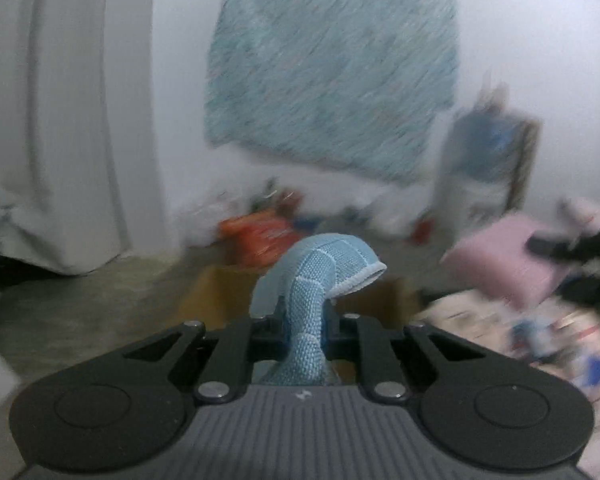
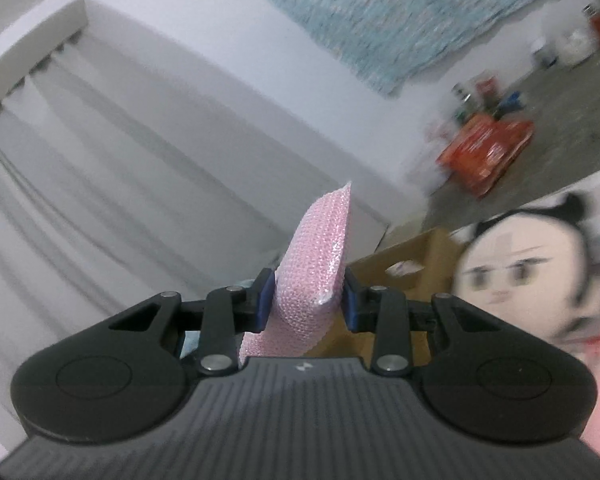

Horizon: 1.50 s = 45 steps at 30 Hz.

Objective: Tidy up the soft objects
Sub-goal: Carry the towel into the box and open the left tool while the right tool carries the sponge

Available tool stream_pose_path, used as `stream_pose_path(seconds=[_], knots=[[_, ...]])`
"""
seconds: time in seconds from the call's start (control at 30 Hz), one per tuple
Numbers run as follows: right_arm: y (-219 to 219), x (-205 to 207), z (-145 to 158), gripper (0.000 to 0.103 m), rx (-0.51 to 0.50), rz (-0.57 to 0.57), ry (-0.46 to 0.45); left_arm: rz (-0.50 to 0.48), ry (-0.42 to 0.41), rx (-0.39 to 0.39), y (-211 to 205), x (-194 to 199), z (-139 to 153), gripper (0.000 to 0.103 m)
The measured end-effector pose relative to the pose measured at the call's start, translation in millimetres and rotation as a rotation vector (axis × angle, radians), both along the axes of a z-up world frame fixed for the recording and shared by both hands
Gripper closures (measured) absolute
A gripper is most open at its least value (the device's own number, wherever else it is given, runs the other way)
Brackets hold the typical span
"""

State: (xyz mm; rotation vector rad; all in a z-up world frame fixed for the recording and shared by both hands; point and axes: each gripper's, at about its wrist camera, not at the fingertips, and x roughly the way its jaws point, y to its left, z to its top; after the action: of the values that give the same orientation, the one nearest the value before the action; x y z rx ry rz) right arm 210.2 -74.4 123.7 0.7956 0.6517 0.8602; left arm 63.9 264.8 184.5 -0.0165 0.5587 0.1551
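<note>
My left gripper [image 1: 305, 320] is shut on a light blue woven cloth [image 1: 324, 264] that bulges up above the fingers. A brown cardboard box [image 1: 216, 292] lies just beyond it. My right gripper [image 2: 309, 300] is shut on a pink sponge pad [image 2: 320, 256], held upright between the blue pads. The same pink sponge [image 1: 508, 264] shows blurred at the right of the left wrist view, with the right gripper behind it. The box [image 2: 420, 256] sits just beyond the right gripper. A plush doll with a pale face and black hair [image 2: 528, 276] lies at the right.
A white curtain [image 1: 72, 120] hangs at the left. A light blue textured hanging [image 1: 332, 72] is on the white wall. An orange-red package [image 2: 488, 148] and several bottles stand on the grey floor by the wall. A patterned cloth [image 1: 540, 336] lies at the right.
</note>
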Motion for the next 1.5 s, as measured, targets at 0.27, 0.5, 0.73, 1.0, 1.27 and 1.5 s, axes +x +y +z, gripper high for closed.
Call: stream_pose_path(seconds=[0.27,0.5,0.73,1.0,1.27,1.5], knots=[[120,70,-20,0.070,-0.106,0.080,0.104,0.041,0.281,0.159,17,134,-119,0.066],[132,75,-29,0.070,-0.135,0.117,0.093,-0.129,0.377,0.033,17,139,-135,0.003],[110,76,-36,0.070,-0.122,0.115,0.101,-0.052,0.377,0.002,34,126,-118,0.034],[120,89,-48,0.070,-0.140,0.124,0.086,0.036,0.549,0.023,64,185,-177,0.093],[141,104,-71,0.070,-0.176,0.137,0.110,0.031,0.506,0.274,54,202,-192,0.099],[155,111,-82,0.070,-0.214,0.137,0.107,0.049,0.478,0.278,66,216,-188,0.095]])
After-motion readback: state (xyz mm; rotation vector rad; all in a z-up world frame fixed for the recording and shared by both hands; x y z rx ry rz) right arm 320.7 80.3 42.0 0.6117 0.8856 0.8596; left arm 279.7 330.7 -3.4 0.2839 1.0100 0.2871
